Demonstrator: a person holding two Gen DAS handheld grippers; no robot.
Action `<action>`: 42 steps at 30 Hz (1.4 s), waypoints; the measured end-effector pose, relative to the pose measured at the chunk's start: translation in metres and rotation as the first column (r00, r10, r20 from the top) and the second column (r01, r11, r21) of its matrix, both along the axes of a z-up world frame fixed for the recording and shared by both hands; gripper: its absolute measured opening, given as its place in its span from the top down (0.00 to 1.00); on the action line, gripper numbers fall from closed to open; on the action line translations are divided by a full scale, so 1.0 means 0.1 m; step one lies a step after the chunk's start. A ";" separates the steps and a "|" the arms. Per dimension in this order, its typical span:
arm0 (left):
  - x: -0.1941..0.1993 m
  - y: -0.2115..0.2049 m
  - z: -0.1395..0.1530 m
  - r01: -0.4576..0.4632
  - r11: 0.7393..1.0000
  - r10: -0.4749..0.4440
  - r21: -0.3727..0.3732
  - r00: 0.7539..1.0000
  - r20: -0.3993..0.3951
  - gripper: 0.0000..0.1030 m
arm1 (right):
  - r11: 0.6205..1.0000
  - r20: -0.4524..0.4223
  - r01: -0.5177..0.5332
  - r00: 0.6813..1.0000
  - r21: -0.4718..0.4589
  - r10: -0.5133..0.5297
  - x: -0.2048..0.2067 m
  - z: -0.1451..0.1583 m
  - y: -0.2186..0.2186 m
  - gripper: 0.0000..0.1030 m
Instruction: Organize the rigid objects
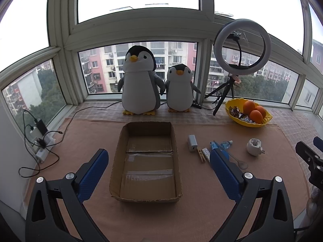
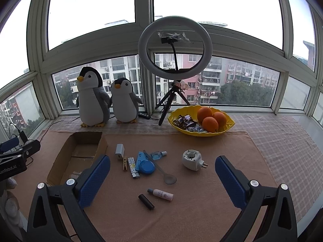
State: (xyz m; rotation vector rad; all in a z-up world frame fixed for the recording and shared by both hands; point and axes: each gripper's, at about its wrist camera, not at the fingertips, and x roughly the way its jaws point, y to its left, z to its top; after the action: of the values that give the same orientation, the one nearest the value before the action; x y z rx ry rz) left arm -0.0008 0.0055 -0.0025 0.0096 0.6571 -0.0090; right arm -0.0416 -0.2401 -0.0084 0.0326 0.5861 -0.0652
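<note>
Both grippers, left gripper (image 1: pixel 158 173) and right gripper (image 2: pixel 162 178), spread wide, empty. Cardboard box (image 1: pixel 146 161) bare. Risk: clear spoon (image 2: pixel 161 168) skidding, black tube (image 2: pixel 146 201) rolling off.

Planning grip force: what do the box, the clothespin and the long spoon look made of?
Box: brown corrugated cardboard, matte, ragged cut rim, taped floor. Clothespin: pale unfinished wood, probably, with a grainy tan look. Spoon: seemingly clear plastic, since the cloth shows through its bowl.
</note>
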 end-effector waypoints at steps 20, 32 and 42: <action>0.02 -0.01 0.00 0.001 1.000 -0.001 -0.002 1.000 -0.002 0.02 | 1.000 -0.003 0.002 1.000 0.001 -0.002 0.00 0.00 -0.02 0.00; 0.02 -0.01 -0.01 0.001 1.000 -0.002 -0.002 1.000 -0.003 0.02 | 1.000 -0.010 0.009 1.000 0.007 -0.009 0.01 -0.03 -0.02 0.00; 0.04 -0.04 -0.03 0.005 1.000 -0.005 -0.005 1.000 -0.006 0.02 | 1.000 -0.016 0.005 1.000 0.008 -0.005 0.03 -0.03 -0.02 0.00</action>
State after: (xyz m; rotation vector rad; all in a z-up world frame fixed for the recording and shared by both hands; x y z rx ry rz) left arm 0.0028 0.0016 -0.0053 0.0065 0.6631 -0.0157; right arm -0.0389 -0.2423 -0.0112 0.0413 0.6018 -0.0684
